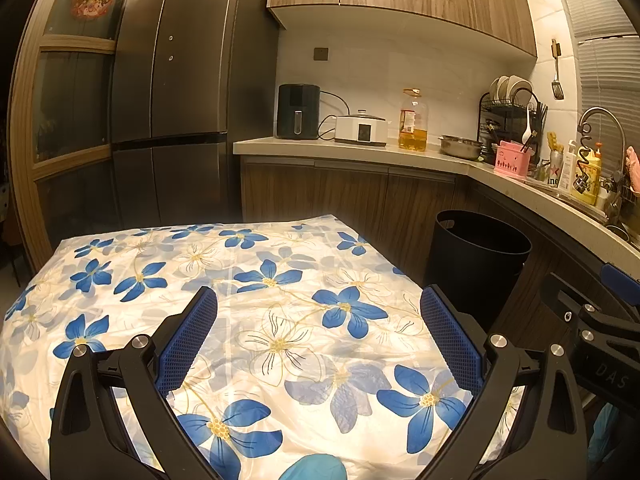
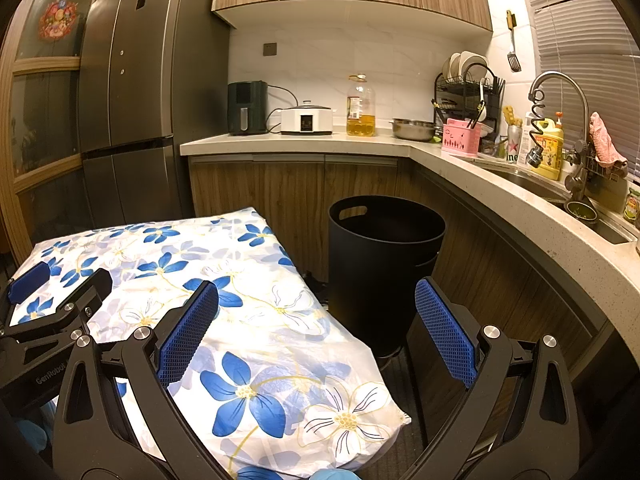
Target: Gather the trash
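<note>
A black trash bin [image 1: 478, 258] stands on the floor right of the table, between it and the counter; it also shows in the right wrist view [image 2: 384, 264]. My left gripper [image 1: 319, 312] is open and empty above the table with the blue-flowered cloth [image 1: 260, 280]. My right gripper [image 2: 316, 308] is open and empty, over the table's right edge [image 2: 320, 312], with the bin just ahead. No loose trash shows on the cloth. The right gripper appears at the right edge of the left wrist view [image 1: 592, 320]; the left gripper appears at the left of the right wrist view [image 2: 52, 304].
A fridge [image 1: 176, 80] stands behind the table. The L-shaped counter [image 2: 460, 156] carries an air fryer [image 2: 247, 108], a cooker [image 2: 306, 120], an oil bottle [image 2: 361, 106], a metal bowl [image 2: 412, 129], a dish rack [image 2: 468, 92] and a sink with tap [image 2: 560, 120].
</note>
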Motion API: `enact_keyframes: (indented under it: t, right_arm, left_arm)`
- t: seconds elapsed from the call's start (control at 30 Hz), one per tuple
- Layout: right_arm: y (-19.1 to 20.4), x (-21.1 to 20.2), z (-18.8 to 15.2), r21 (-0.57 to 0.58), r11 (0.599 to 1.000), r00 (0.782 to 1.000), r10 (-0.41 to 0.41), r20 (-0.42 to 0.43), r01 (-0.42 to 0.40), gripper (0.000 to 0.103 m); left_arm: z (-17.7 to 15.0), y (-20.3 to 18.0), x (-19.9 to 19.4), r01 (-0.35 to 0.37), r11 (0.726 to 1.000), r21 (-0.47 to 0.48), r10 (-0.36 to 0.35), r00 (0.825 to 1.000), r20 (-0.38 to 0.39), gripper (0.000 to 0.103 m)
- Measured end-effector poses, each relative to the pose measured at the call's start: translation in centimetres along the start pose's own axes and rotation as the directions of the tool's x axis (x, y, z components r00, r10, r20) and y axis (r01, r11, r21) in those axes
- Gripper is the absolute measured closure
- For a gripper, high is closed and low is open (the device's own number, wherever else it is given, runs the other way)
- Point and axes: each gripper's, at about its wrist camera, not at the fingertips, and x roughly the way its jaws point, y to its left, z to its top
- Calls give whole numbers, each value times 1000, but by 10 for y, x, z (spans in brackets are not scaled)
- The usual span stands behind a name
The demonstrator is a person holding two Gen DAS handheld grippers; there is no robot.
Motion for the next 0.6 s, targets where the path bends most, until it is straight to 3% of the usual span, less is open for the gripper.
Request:
enact_keyframes:
  t: [0.17, 0.37, 0.6]
  right_arm:
    - [0, 0, 0, -1, 1000, 1000, 0, 2, 0, 6]
    - [0, -2, 0, 3, 1000, 1000, -3, 4, 3, 6]
    - [0, -3, 0, 4, 1000, 1000, -5, 5, 5, 6]
  left_arm:
    - [3, -1, -3, 0, 1000, 10, 0, 1000, 7, 6]
    - [3, -2, -1, -4, 1000, 11, 4, 1000, -2, 24]
    - [0, -5, -2, -11, 1000, 22, 11, 1000, -1, 24]
